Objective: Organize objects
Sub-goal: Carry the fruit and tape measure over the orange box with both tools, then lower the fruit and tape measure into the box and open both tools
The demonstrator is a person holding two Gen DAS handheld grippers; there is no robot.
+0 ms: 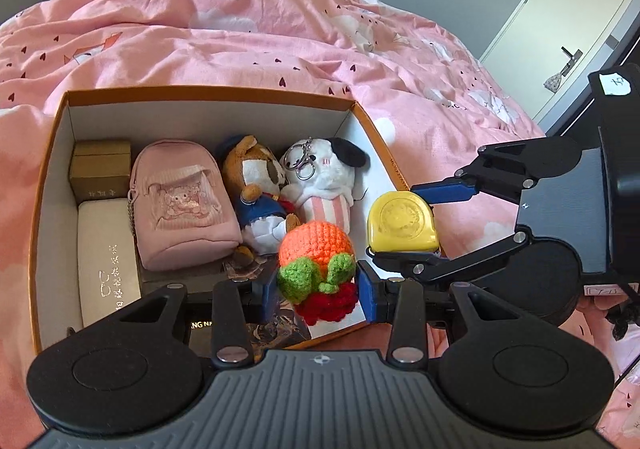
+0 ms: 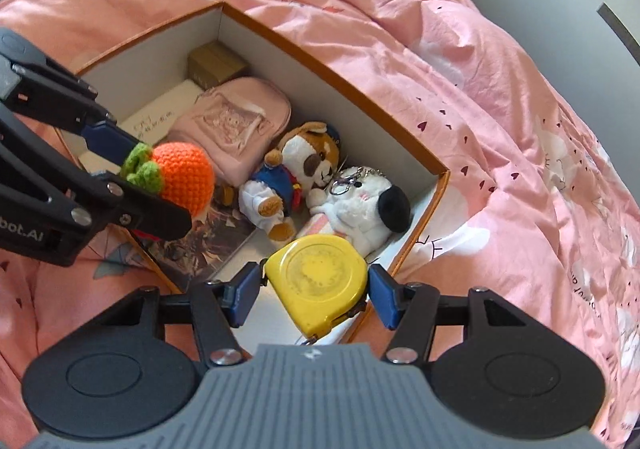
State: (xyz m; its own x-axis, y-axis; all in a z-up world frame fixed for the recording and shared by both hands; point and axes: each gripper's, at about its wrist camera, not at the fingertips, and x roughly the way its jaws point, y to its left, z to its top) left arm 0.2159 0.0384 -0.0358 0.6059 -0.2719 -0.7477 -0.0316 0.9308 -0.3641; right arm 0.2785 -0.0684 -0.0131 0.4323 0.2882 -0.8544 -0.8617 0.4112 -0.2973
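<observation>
An orange-rimmed cardboard box (image 1: pixel 208 93) lies open on the bed; it also shows in the right wrist view (image 2: pixel 320 61). My left gripper (image 1: pixel 318 289) is shut on a crocheted orange fruit (image 1: pixel 316 249) with green leaves, held over the box's near edge; the fruit also shows in the right wrist view (image 2: pixel 182 179). My right gripper (image 2: pixel 316 289) is shut on a yellow tape measure (image 2: pixel 320 281), held over the box's corner; the tape measure also shows in the left wrist view (image 1: pixel 402 223).
The box holds a pink mini backpack (image 1: pixel 180 205), a brown dog plush (image 1: pixel 256 189), a white dog plush (image 1: pixel 328 173), a small brown carton (image 1: pixel 100 165), a white case (image 1: pixel 106 249) and a picture card (image 2: pixel 208 241). A pink quilt (image 1: pixel 260 29) surrounds it. A door (image 1: pixel 576 21) stands at right.
</observation>
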